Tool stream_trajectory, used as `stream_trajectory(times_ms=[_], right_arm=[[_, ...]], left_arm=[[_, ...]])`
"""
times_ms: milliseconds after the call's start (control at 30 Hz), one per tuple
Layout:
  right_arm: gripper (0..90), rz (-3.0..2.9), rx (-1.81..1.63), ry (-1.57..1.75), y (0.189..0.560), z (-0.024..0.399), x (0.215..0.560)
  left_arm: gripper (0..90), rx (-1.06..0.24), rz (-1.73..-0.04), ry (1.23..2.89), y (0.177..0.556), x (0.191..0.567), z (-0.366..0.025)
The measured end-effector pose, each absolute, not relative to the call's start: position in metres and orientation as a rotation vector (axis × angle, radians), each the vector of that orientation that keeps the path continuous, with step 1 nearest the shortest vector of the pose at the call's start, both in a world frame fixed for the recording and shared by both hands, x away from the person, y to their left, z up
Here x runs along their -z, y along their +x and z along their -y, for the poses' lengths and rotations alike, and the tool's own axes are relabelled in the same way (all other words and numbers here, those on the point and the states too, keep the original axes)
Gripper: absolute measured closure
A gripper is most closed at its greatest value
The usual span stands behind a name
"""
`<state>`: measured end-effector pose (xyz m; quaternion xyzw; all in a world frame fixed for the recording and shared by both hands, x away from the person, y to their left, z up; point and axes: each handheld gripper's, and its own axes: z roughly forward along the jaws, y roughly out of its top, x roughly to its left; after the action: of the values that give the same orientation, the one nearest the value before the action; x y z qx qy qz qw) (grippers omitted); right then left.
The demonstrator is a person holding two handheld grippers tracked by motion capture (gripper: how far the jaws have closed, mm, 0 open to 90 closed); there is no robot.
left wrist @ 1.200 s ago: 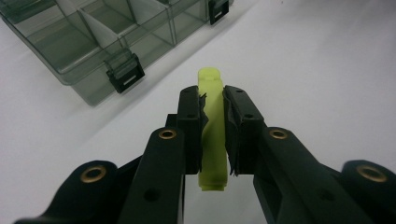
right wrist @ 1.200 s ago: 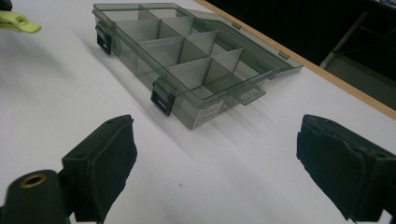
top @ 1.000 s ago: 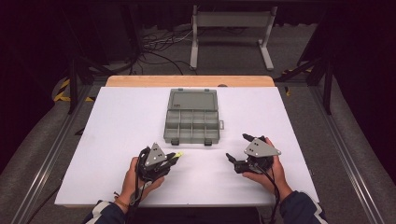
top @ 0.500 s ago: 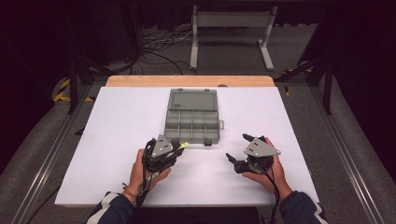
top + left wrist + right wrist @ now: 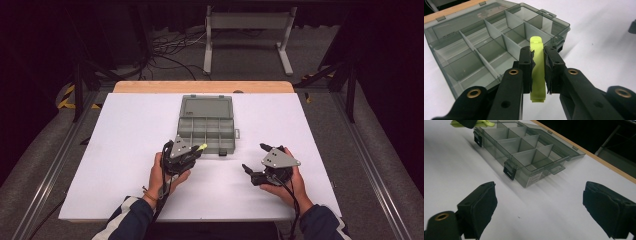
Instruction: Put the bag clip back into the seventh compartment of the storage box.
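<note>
Compared with a second ago, the left gripper [image 5: 192,152] has travelled across the white table [image 5: 125,150] toward the near edge of the grey organizer box [image 5: 206,124]; the right gripper [image 5: 254,161] has kept its place. The left gripper is clamped on a yellow-green clip [image 5: 537,70], its pads pressing the clip's two flat sides about midway along its length. In the left gripper view the clip's long axis runs along the line of the jaws, the rounded far end pointing at the box's near right corner and the blunt near end sticking out behind the pads. In the high view the clip's tip [image 5: 202,147] hangs just beside the box's front wall, left of the latch [image 5: 223,151]. In the right gripper view the clip [image 5: 477,123] hangs level above the box's near corner. The right gripper's jaws stand wide apart with bare table between them. The box lies open, lid flat behind it. A pale label on one side wall [image 5: 534,179] and moulded text in the lid are too small to read.
</note>
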<state>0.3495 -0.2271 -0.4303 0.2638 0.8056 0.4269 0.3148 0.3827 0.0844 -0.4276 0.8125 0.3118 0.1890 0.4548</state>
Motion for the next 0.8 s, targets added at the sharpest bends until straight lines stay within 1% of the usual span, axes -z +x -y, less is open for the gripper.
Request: stream_trajectory(times_ms=[267, 367, 500, 567, 733, 800], right_arm=[[12.3, -2.126, -1.124, 0.7, 0.35, 0.227, 0.431], [12.2, -2.127, -1.12, 0.7, 0.35, 0.227, 0.431], [12.2, -2.13, -1.118, 0.7, 0.35, 0.228, 0.431], [12.3, -2.129, -1.119, 0.7, 0.35, 0.228, 0.431], [12.3, -2.132, -1.118, 0.698, 0.35, 0.228, 0.431], [12.3, -2.132, -1.117, 0.697, 0.35, 0.228, 0.431]], left_arm=[[78.0, -0.457, -0.8, 1.961, 0.4, 0.429, -0.073], [78.0, -0.43, -0.82, 1.944, 0.408, 0.43, -0.069], [78.0, -0.433, -0.832, 1.932, 0.416, 0.429, -0.064], [78.0, -0.415, -0.834, 1.93, 0.421, 0.429, -0.06], [78.0, -0.411, -0.839, 1.921, 0.425, 0.429, -0.054], [78.0, -0.435, -0.836, 1.925, 0.428, 0.429, -0.05]])
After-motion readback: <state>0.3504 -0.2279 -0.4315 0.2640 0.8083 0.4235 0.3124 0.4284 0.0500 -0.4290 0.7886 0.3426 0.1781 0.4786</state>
